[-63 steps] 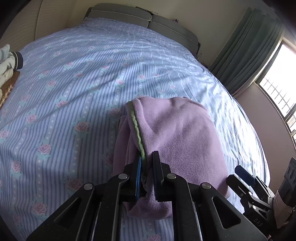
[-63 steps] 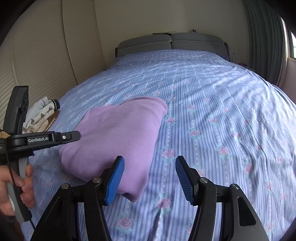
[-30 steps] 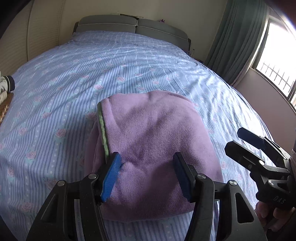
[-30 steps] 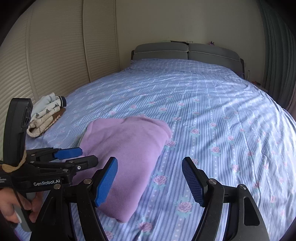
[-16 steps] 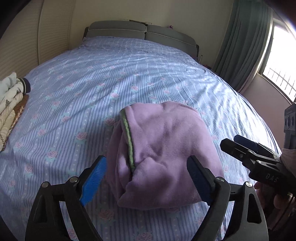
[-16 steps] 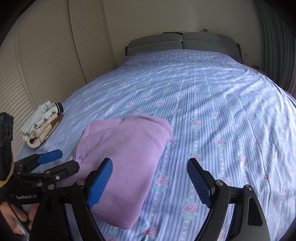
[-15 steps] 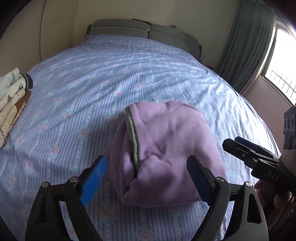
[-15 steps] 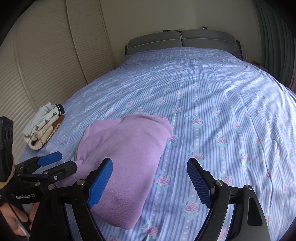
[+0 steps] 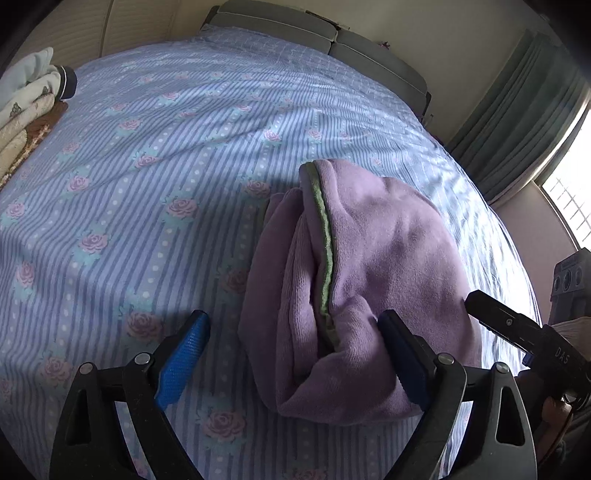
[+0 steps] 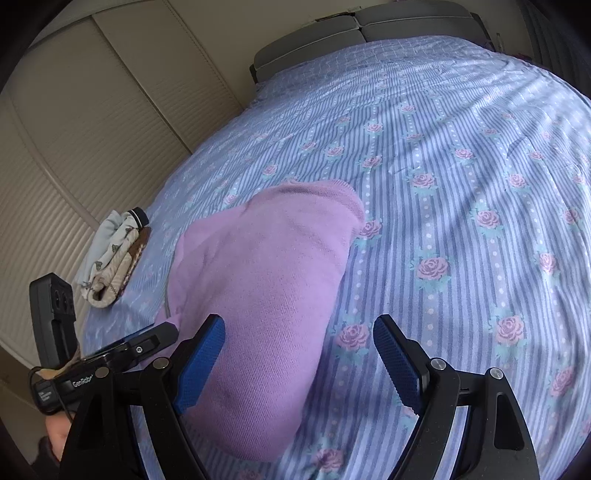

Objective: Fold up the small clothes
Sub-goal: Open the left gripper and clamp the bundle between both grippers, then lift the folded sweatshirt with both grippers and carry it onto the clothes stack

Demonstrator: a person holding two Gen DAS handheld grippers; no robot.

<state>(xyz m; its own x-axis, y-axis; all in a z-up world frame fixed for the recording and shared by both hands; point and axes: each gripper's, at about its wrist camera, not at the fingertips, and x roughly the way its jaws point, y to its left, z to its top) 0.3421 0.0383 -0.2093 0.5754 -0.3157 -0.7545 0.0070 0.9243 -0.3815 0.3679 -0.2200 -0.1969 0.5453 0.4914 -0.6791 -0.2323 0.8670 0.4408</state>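
Note:
A folded purple garment (image 9: 373,266) with a green-trimmed edge lies on the blue rose-print bed sheet (image 9: 129,177). My left gripper (image 9: 295,354) is open, low over the garment's near left end, its right finger against the cloth. In the right wrist view the same garment (image 10: 266,280) lies ahead and to the left. My right gripper (image 10: 299,362) is open and straddles the garment's near right edge, holding nothing. The left gripper's body (image 10: 110,362) shows at the lower left of that view.
A stack of folded pale clothes (image 9: 22,99) sits at the bed's left edge, also in the right wrist view (image 10: 110,254). A grey headboard (image 9: 317,29) is at the far end. Curtains and a window (image 9: 565,166) are on the right. Cream louvred doors (image 10: 74,140) line the left.
My left gripper let go of the garment's green-trimmed edge, opened wide and shifted left and lower. My right gripper stayed open and moved closer over the garment's right edge.

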